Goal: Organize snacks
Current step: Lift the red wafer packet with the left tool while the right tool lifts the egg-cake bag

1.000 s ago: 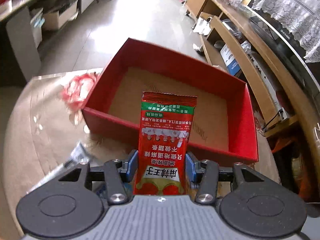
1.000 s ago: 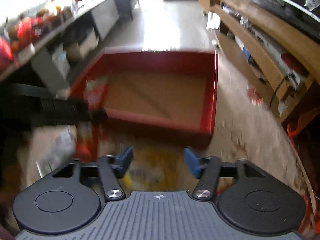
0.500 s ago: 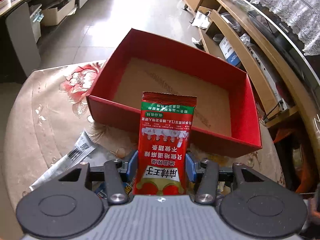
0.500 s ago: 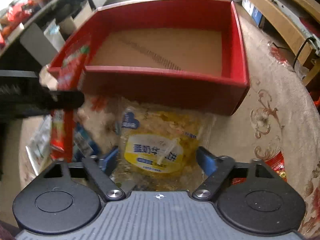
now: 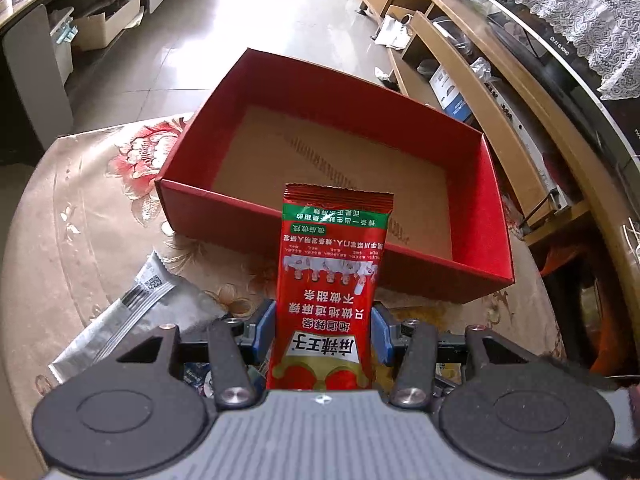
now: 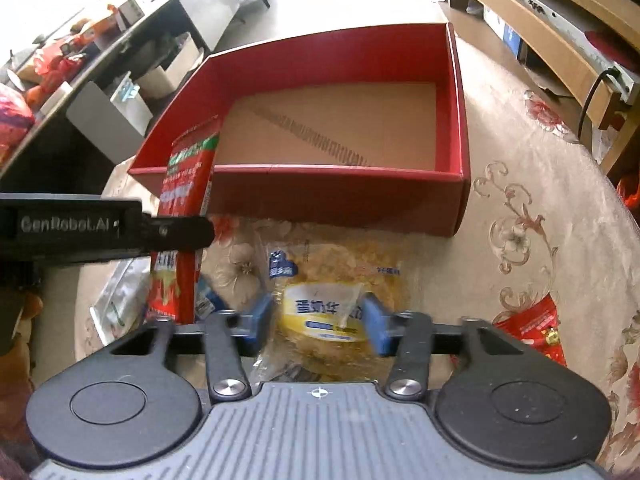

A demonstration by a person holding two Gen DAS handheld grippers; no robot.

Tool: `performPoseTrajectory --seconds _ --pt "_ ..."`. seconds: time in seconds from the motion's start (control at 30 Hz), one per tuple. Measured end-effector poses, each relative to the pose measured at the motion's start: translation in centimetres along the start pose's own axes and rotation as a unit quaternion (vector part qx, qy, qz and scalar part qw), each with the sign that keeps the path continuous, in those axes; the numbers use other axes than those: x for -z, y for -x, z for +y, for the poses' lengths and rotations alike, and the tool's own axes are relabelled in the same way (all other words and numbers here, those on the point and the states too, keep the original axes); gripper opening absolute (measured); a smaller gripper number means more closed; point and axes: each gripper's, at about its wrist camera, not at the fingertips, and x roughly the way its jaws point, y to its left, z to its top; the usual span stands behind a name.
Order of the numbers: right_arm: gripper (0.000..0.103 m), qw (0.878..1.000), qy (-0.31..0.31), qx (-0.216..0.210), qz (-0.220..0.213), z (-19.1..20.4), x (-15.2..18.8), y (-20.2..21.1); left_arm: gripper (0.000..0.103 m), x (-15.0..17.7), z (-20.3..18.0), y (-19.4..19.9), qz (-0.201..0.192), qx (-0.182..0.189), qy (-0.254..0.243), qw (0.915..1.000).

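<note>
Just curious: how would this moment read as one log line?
left gripper: holds red snack packet | right gripper: opening over yellow snack bag | red box: empty

Both wrist cams close, angled down; share red box (image 5: 332, 92) (image 6: 320, 56); edges fisheye-warped, perhaps unreliable.

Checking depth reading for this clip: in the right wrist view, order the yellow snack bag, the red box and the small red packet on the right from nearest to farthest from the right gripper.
1. yellow snack bag: between the open fingers of the right gripper.
2. small red packet: lying to the right, on the tablecloth.
3. red box: ahead, beyond the bag.
</note>
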Motion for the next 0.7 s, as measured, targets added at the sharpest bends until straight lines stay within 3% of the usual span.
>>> performPoseTrajectory --seconds 0.03,0.13,0.27,0.33,0.4,0.57,0.7 --pt "0.090 1.000 0.009 0.011 -0.007 -0.1 0.0 0.1 0.048 -0.1 0.1 0.0 0.000 0.000 0.000 1.0000" --pt "0.093 0.999 0.029 0.030 -0.010 0.0 -0.4 -0.5 0.048 -0.1 0.4 -0.2 0.002 -0.002 0.003 1.0000" --pt "0.097 0.999 0.009 -0.001 0.034 -0.1 -0.3 -3.1 0.048 -0.2 0.7 -0.5 0.007 -0.004 0.007 0.9999" --pt "0.098 0.999 0.023 0.019 0.027 0.4 0.2 -3.9 0.048 -0.1 0.9 -0.6 0.008 -0.007 0.008 0.9999" --pt "0.094 0.999 0.024 0.030 0.023 0.7 0.3 -3.8 0.048 -0.1 1.0 -0.6 0.009 -0.005 0.009 0.9999" --pt "0.073 1.000 0.013 0.004 -0.005 0.2 0.6 -1.6 0.049 -0.1 0.9 -0.3 0.007 -0.001 0.008 0.9999" --pt "0.062 1.000 0.002 -0.011 -0.019 -0.3 0.9 0.1 0.049 0.1 0.6 -0.1 0.005 0.001 0.006 1.0000"
